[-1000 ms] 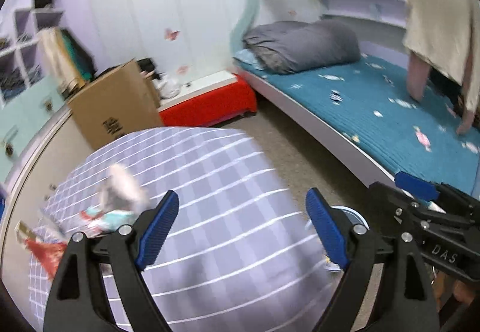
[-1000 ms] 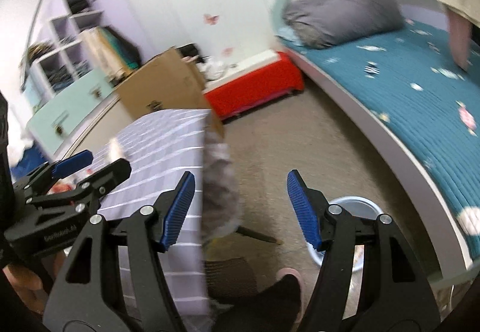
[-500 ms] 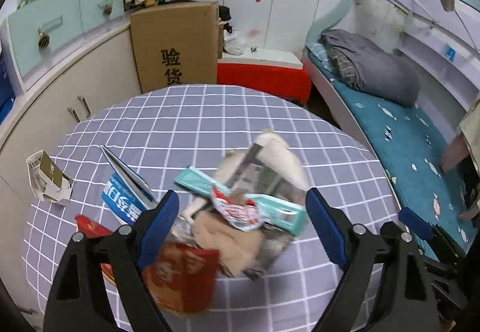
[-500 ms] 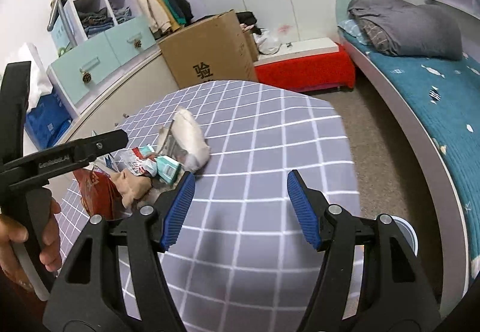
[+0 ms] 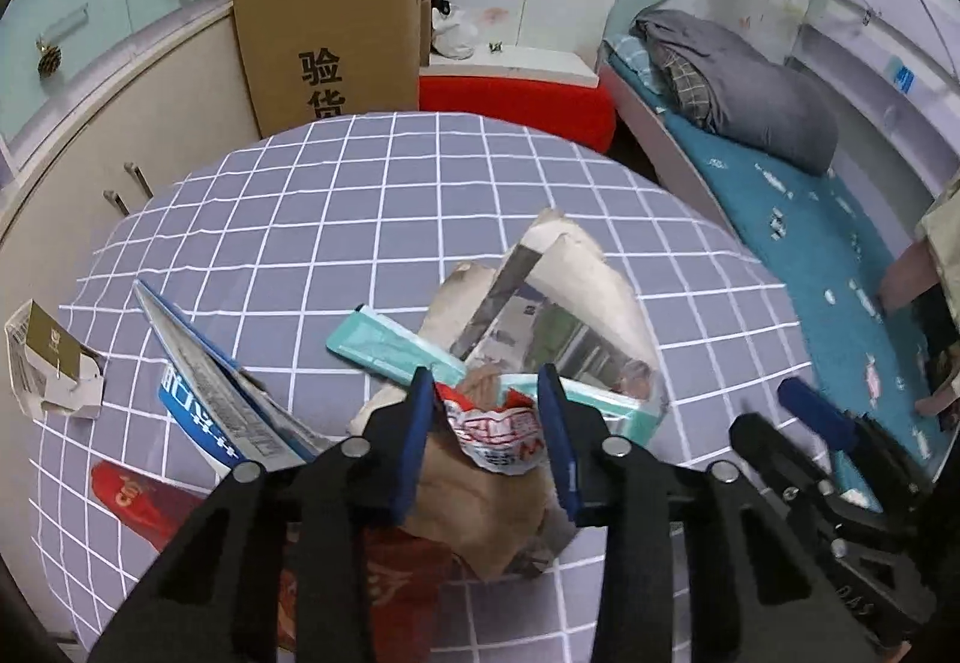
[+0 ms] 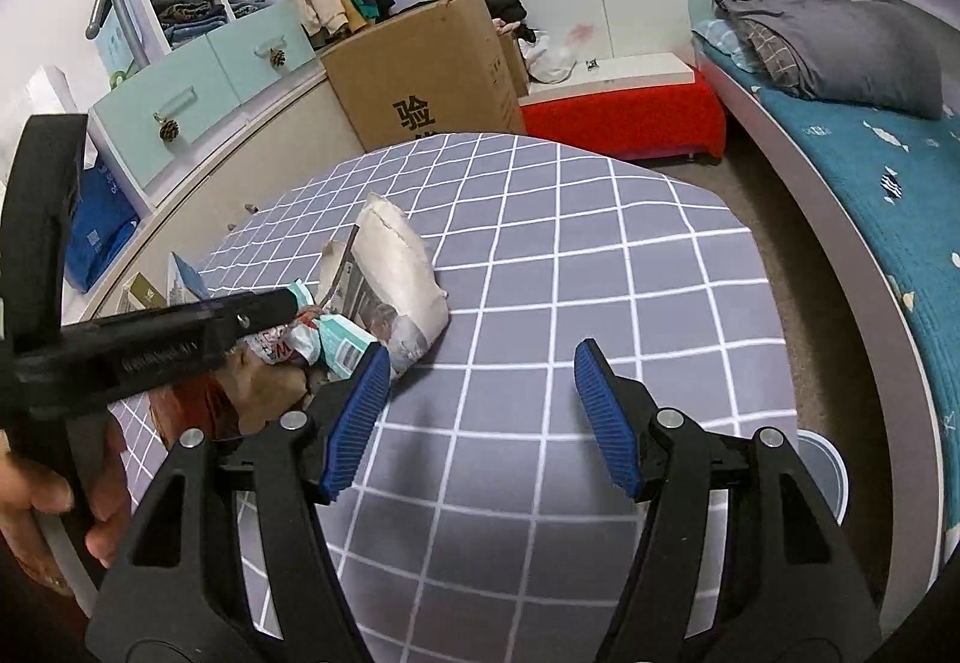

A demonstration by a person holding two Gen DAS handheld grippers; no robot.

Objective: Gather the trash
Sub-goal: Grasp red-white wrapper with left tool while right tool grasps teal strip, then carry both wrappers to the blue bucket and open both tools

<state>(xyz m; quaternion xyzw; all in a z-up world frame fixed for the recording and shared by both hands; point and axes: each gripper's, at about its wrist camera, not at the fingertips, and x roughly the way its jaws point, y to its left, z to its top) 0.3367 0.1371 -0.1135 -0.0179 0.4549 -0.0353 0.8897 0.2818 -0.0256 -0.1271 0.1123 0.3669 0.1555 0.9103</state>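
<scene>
The left gripper [image 5: 486, 417] hangs over the pile of trash near the table's close edge, and its jaws are closing with a crumpled red-and-white wrapper [image 5: 501, 432] between them. The pads look close to or just touching the wrapper's sides; I cannot tell whether they press on it yet. The wrapper is thin and loose, so in my judgement it could fold flat and slip free as the jaws meet, or only a corner could catch and tear.

Under the wrapper lies a brown paper wad [image 5: 480, 513], and just behind it a long teal pack [image 5: 396, 348] rests across a grey-and-white bag [image 5: 576, 303]. These pieces overlap, so a lift might drag a neighbour along and drop it on the floor, or scatter the heap. A blue-and-white packet [image 5: 222, 405] and a red wrapper [image 5: 138, 495] lie to the left and a small torn box [image 5: 48, 363] near the table's left edge; a careless sweep could knock that box off.

The right gripper [image 6: 480, 417] hovers over bare checked table [image 6: 600, 255] to the right of the pile, jaws wide and empty. It sits close beside the left tool, so the two could bump if both go for the heap. A bin [image 6: 825, 471] shows below the table's right edge; a loosely held wrapper might fall short of it.
</scene>
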